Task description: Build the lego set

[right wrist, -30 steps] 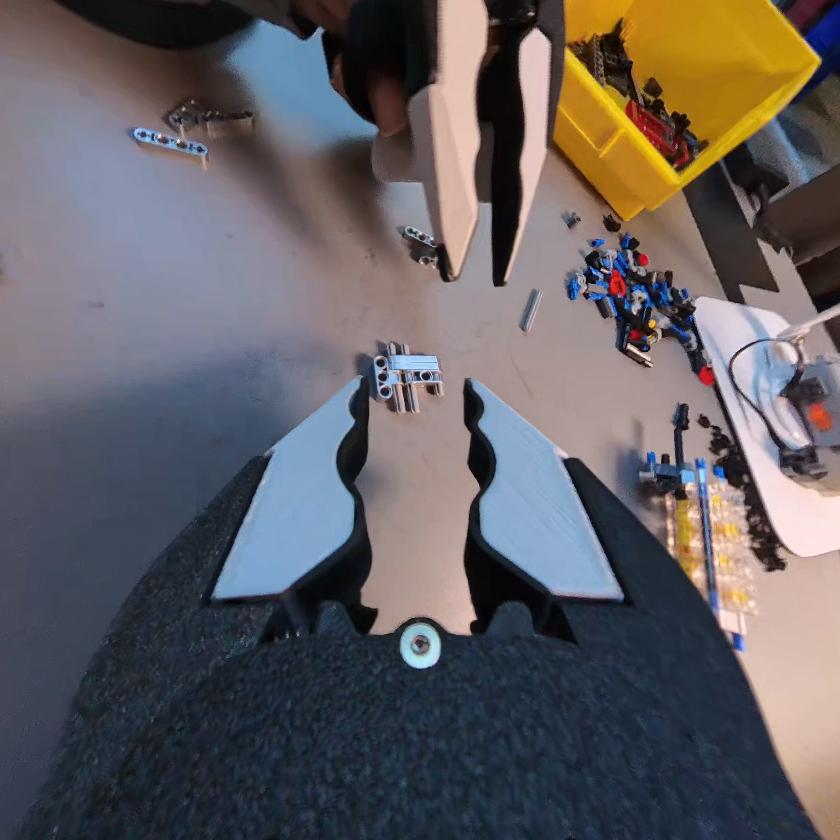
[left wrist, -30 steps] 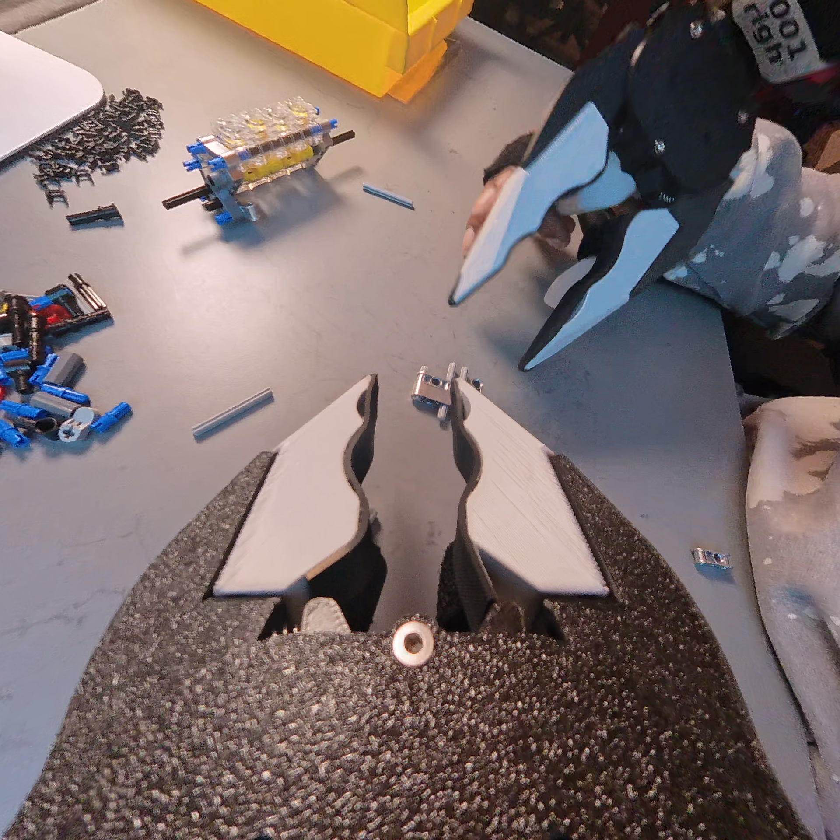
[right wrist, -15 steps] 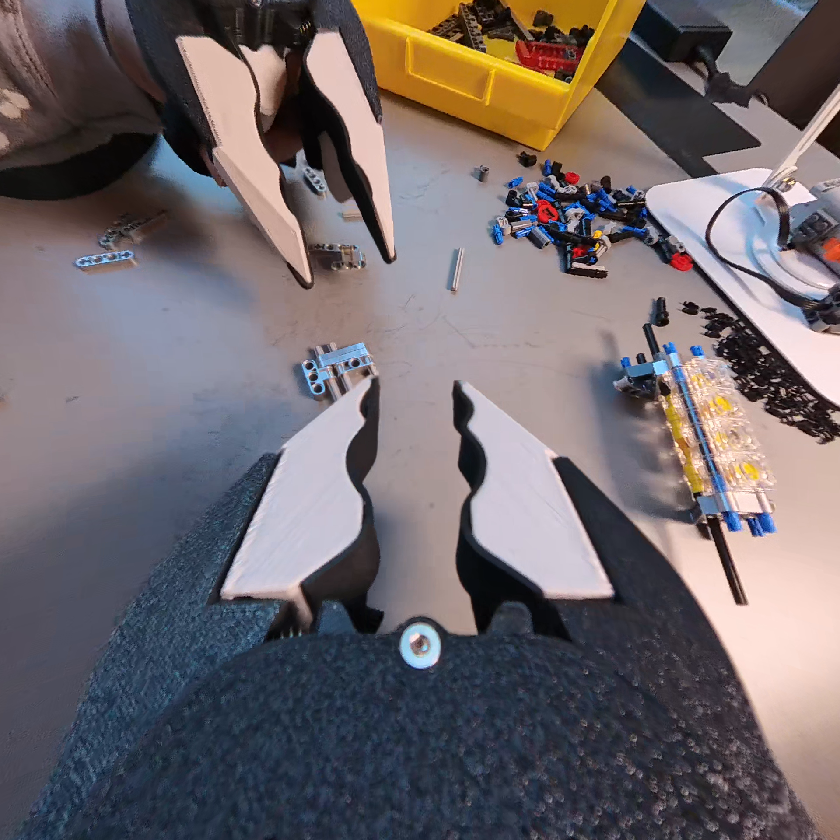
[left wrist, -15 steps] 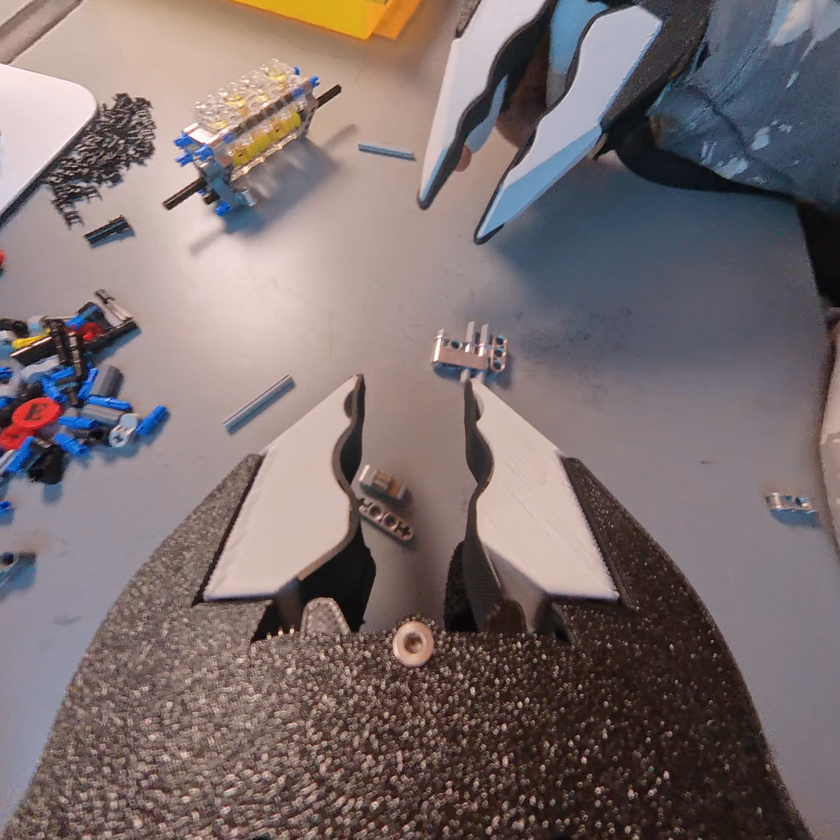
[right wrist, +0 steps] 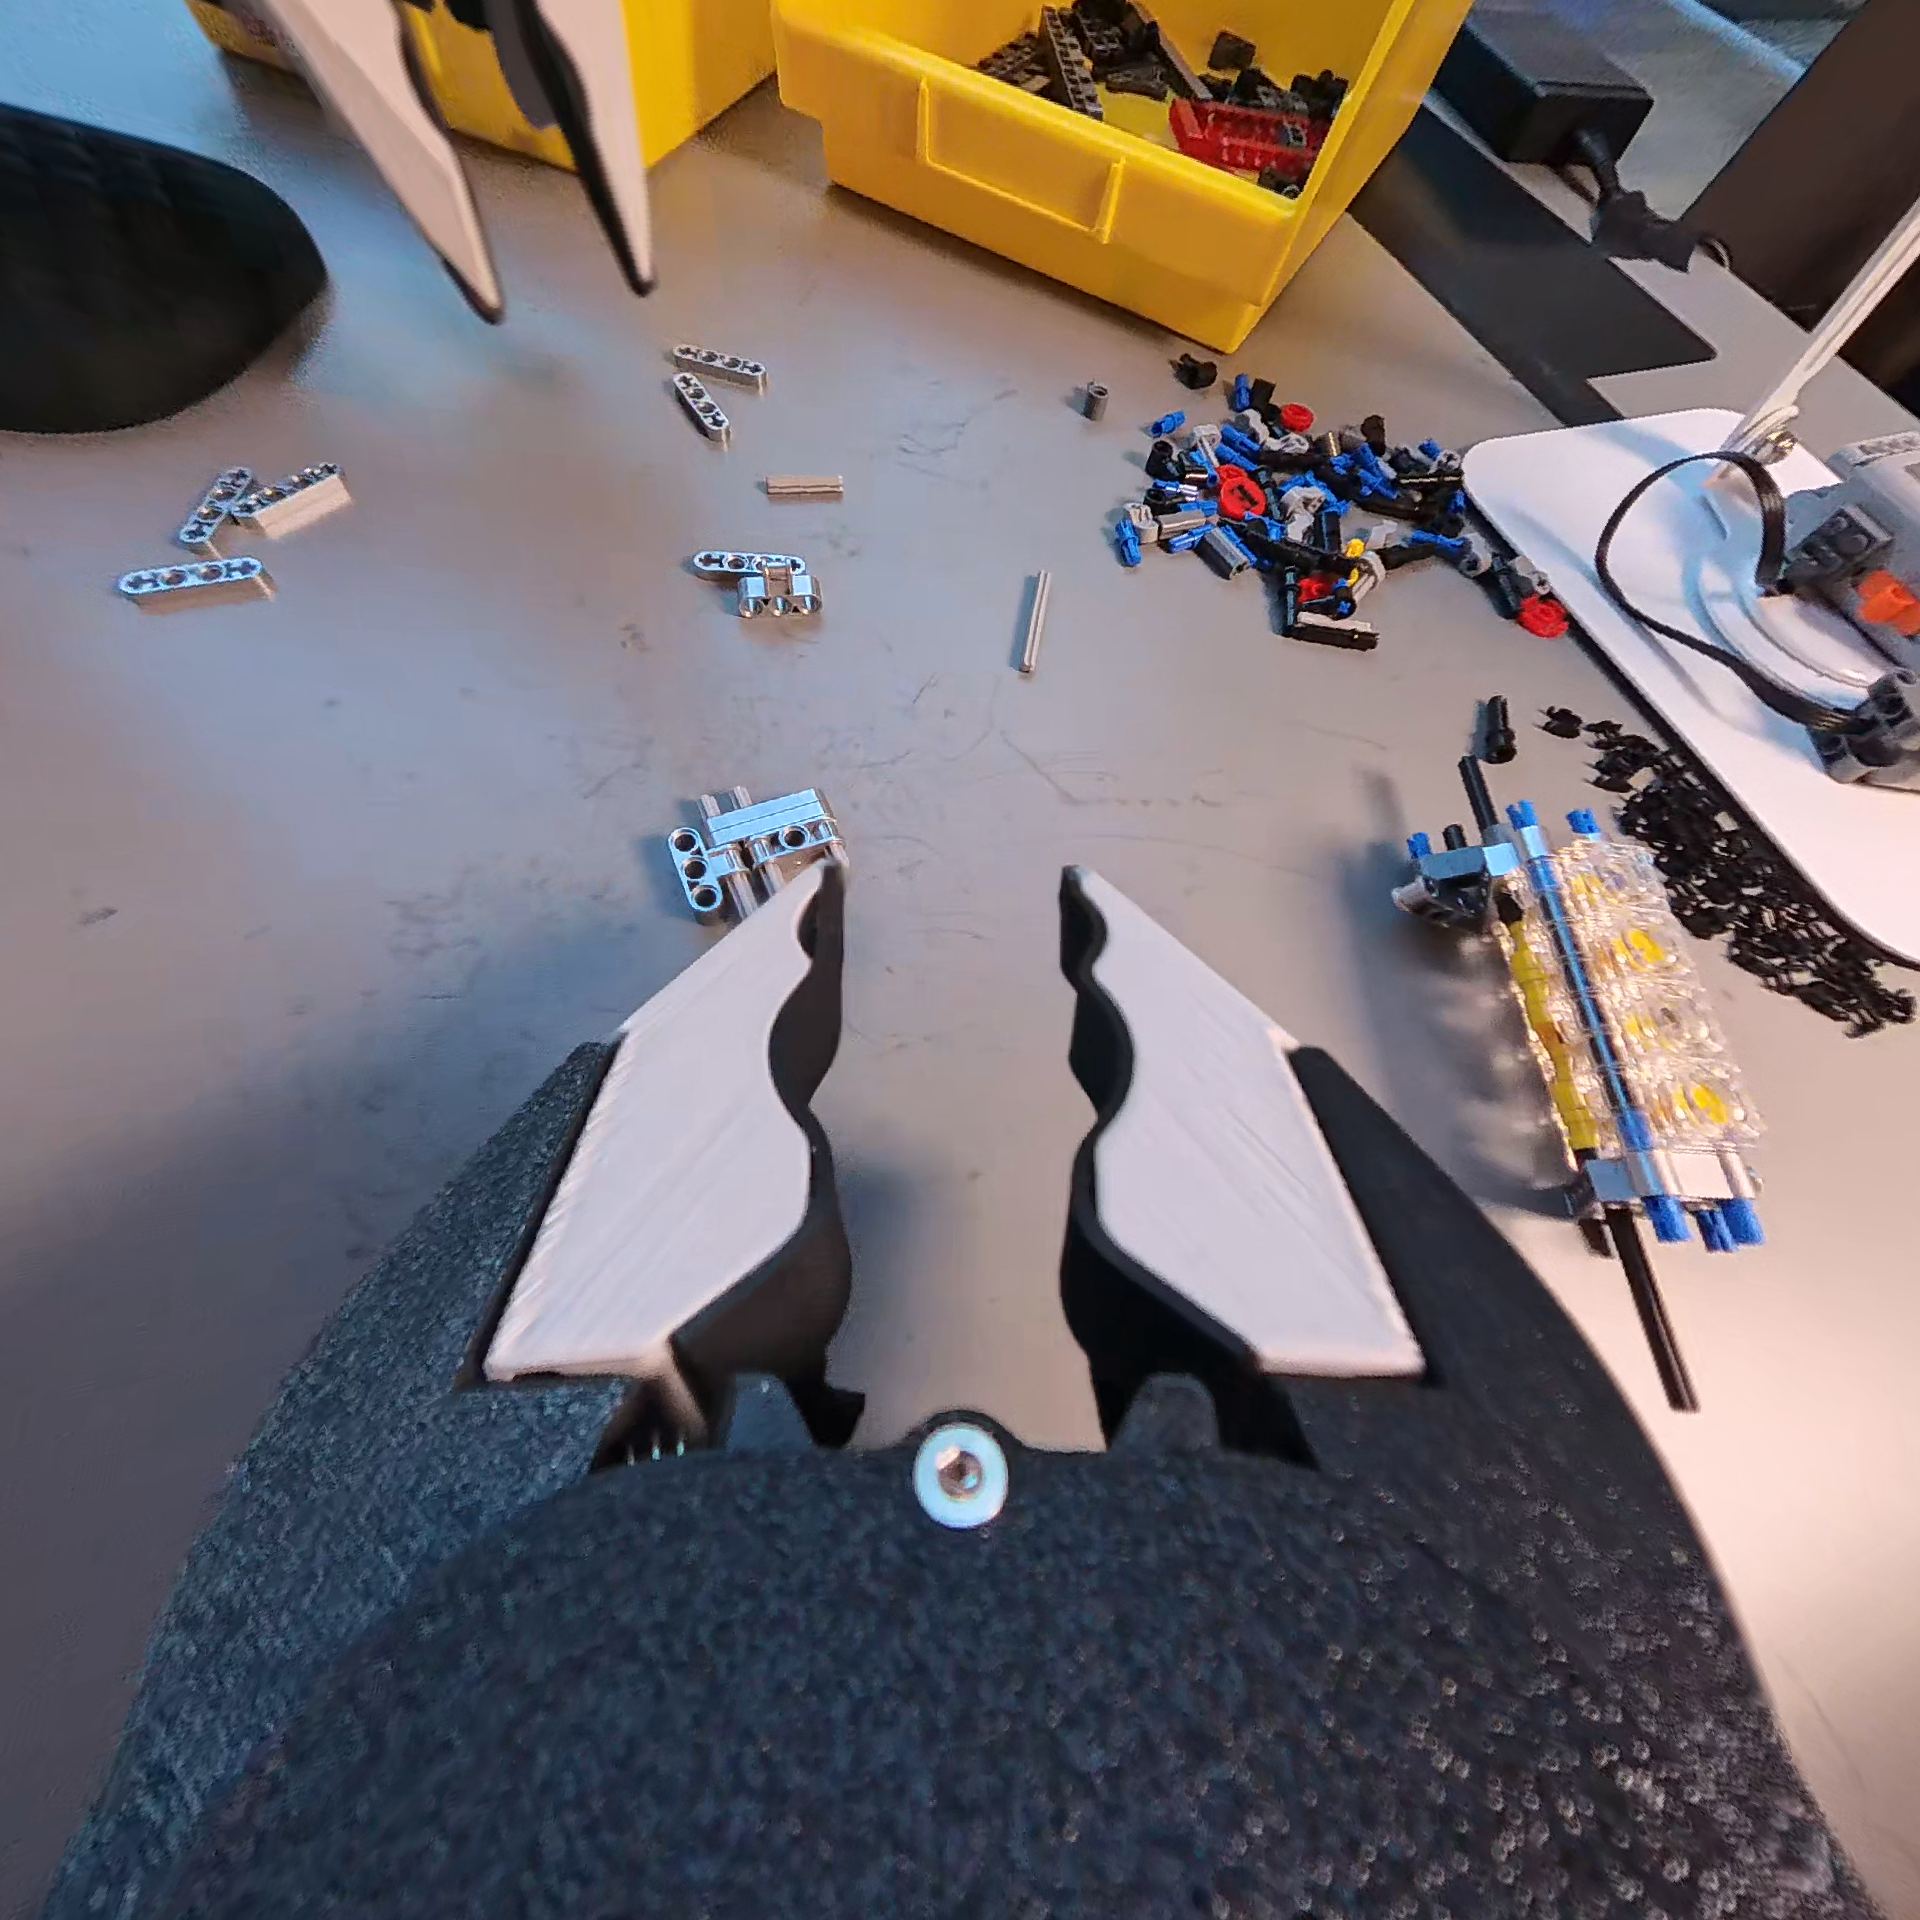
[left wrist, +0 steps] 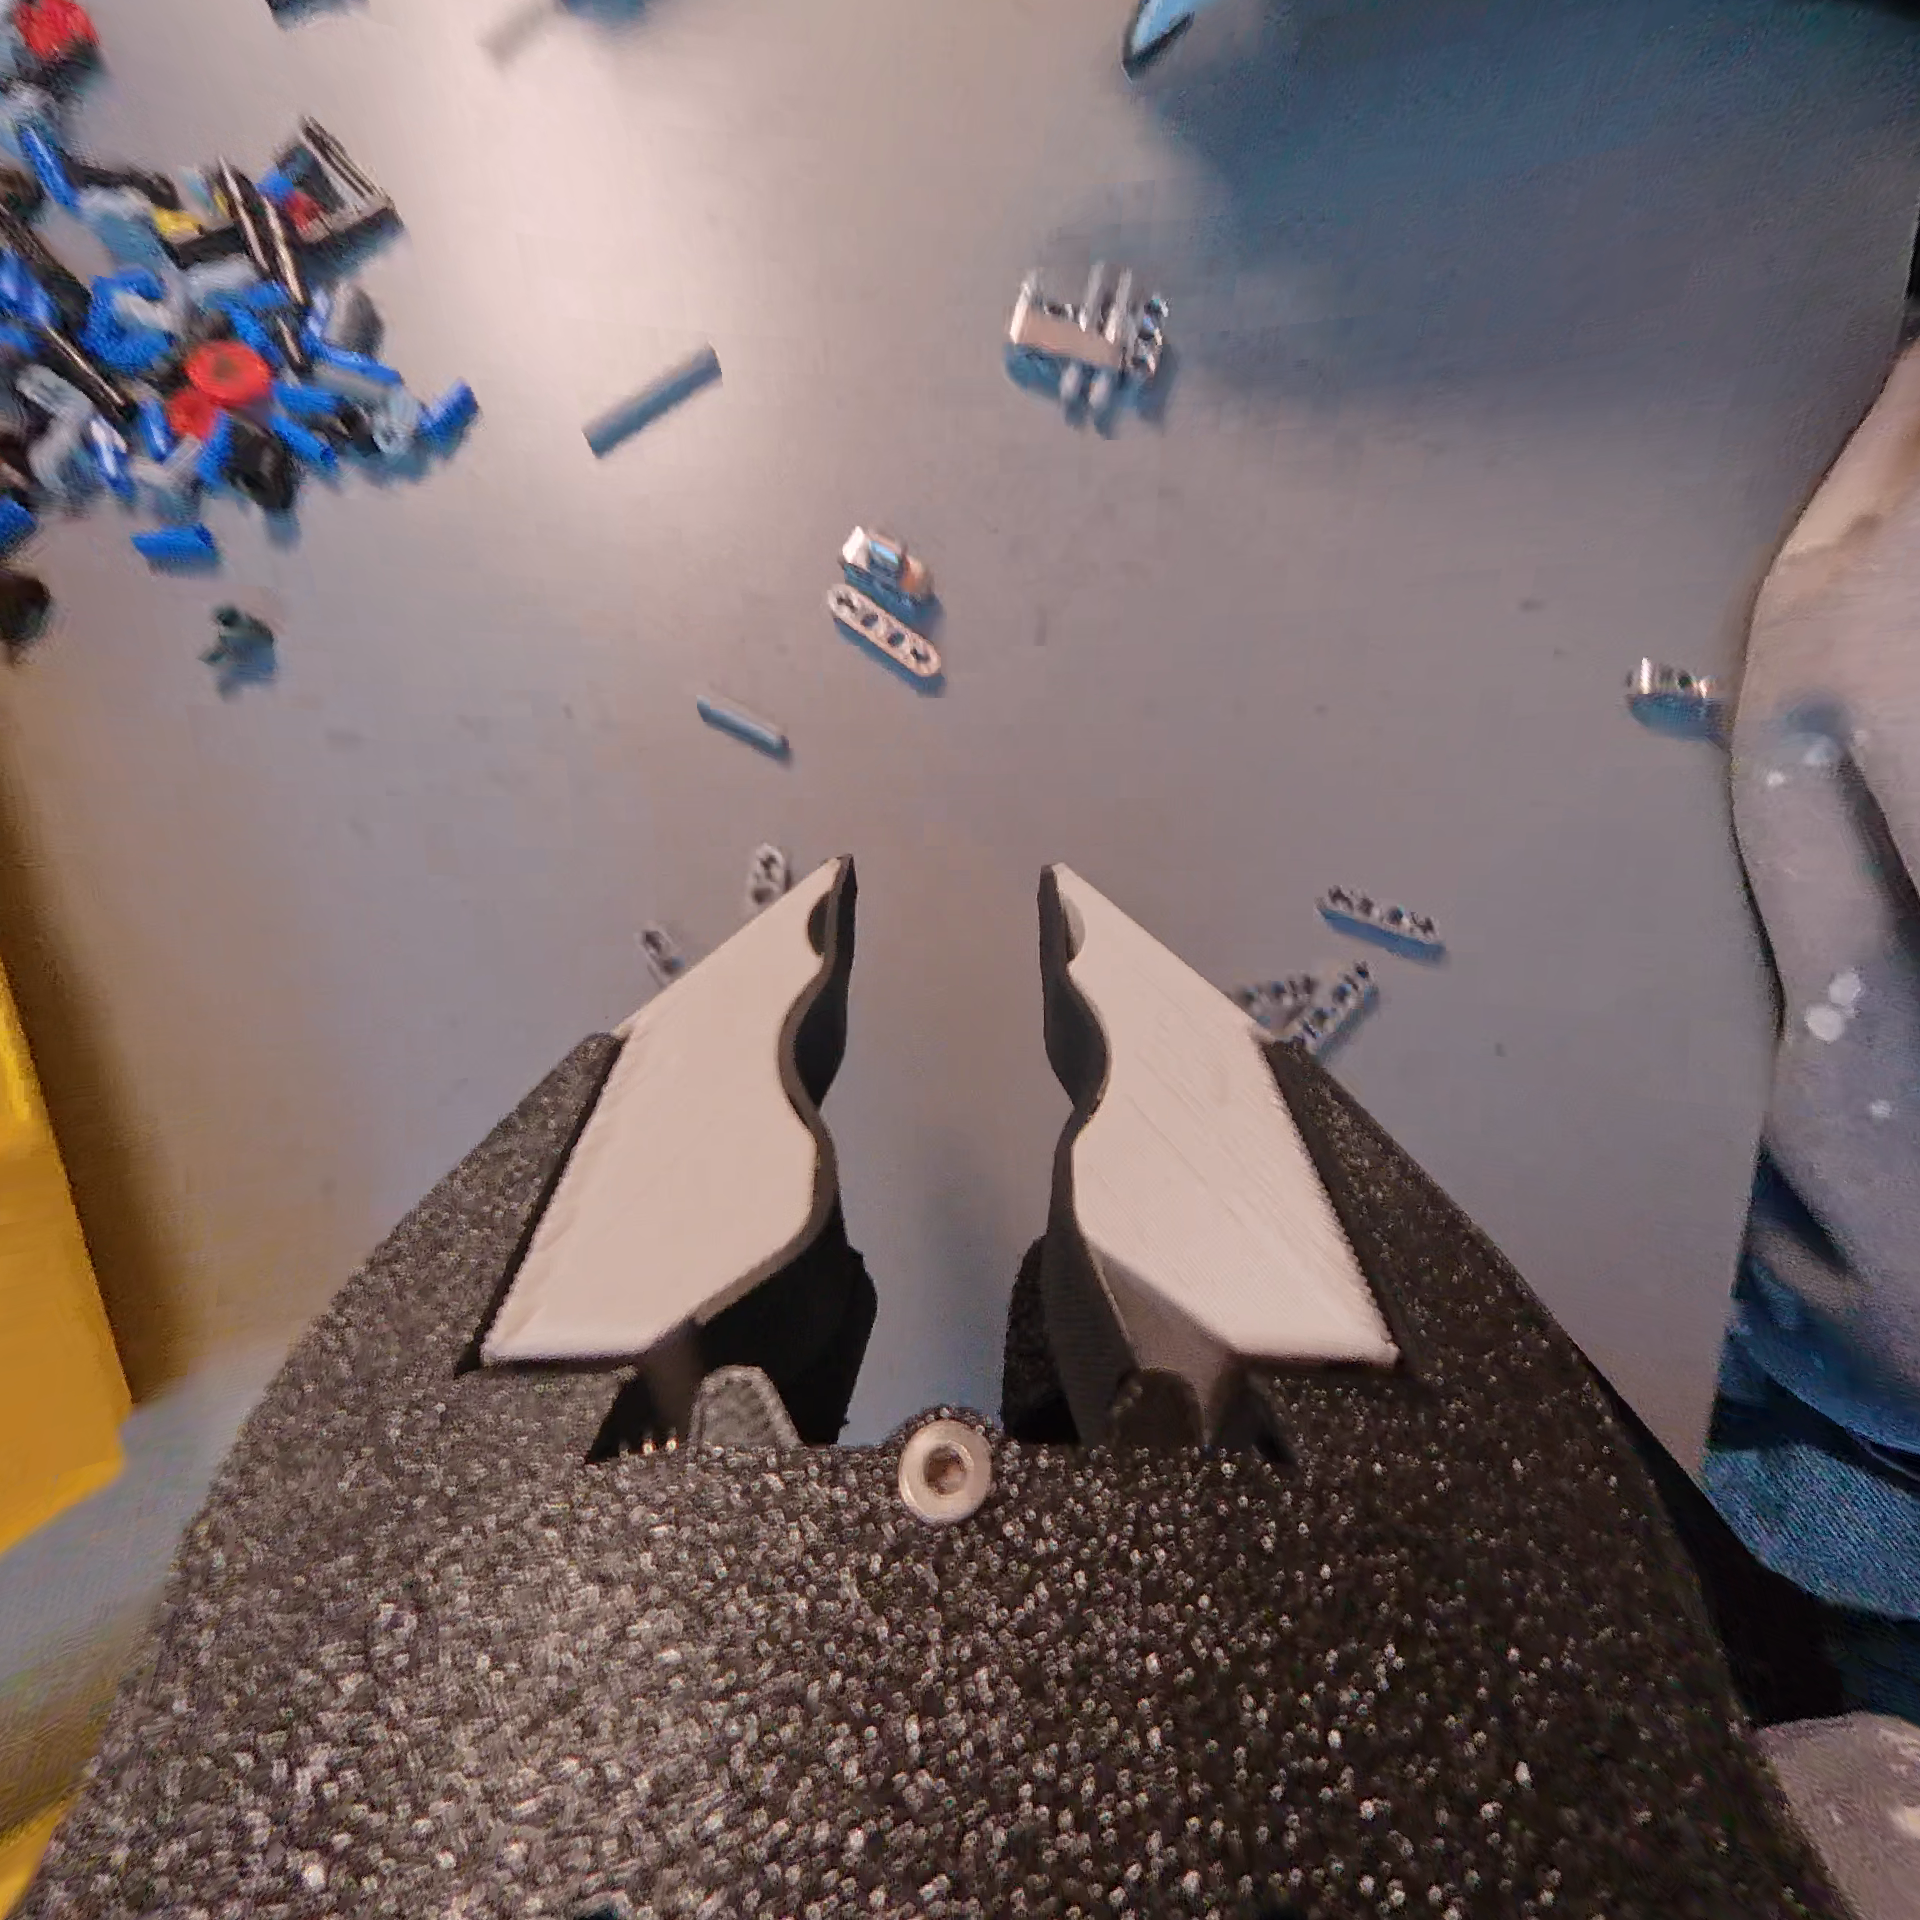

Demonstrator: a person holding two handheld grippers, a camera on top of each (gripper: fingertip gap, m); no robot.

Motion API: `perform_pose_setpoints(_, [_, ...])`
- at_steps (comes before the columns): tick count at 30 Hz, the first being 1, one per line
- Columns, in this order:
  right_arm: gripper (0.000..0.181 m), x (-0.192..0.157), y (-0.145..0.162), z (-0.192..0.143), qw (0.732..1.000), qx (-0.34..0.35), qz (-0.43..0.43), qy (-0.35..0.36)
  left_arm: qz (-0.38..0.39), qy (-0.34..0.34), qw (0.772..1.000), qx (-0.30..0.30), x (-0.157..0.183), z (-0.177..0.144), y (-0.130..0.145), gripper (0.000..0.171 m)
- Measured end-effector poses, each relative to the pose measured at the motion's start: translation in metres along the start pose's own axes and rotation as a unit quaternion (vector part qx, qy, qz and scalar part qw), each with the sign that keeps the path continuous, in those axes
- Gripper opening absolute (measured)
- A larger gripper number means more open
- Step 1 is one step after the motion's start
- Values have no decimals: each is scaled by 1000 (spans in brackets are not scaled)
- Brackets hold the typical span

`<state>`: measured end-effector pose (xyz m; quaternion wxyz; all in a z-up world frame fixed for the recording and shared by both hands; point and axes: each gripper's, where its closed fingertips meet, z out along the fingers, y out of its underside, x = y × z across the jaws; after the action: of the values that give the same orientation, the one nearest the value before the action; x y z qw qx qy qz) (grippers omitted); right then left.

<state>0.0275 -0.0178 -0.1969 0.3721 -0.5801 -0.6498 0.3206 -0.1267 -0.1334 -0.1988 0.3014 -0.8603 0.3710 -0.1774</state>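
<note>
My left gripper (left wrist: 948,878) is open and empty above the grey table (left wrist: 1351,520); it also shows far off in the right wrist view (right wrist: 566,296). Small grey beams (left wrist: 883,634) lie ahead of it, and more grey beams (left wrist: 1377,920) lie by its right finger. My right gripper (right wrist: 951,883) is open and empty. A small grey beam-and-pin assembly (right wrist: 753,847) lies just at its left fingertip; it also shows in the left wrist view (left wrist: 1086,332). A clear, yellow and blue block assembly (right wrist: 1600,1039) lies to its right.
A pile of blue, black and red small parts (right wrist: 1309,520) and a grey axle (right wrist: 1031,621) lie mid-table. A yellow bin (right wrist: 1091,177) of parts stands at the back. A white base (right wrist: 1662,582) with a wired grey unit sits far right, black pins (right wrist: 1745,894) beside it. A sleeve (left wrist: 1839,935) borders the right. There is about 20 cm between the tips of the two grippers.
Both grippers have pulled back and apart. The left one drew away from the grey assembly, so more loose beams show ahead. The right one swung away, its view now taking in the bins.
</note>
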Motion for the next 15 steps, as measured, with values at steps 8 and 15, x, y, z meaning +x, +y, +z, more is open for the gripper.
perform_pose_setpoints(8, [44, -7, -6, 0, 1000, 10, -12, -5, -2, -72, 993, -91, 25, -16, 56, 24])
perform_pose_setpoints(15, [43, -3, -4, 1, 1000, 5, -20, 10, -149, -181, 972, -14, -46, -6, 44, 24])
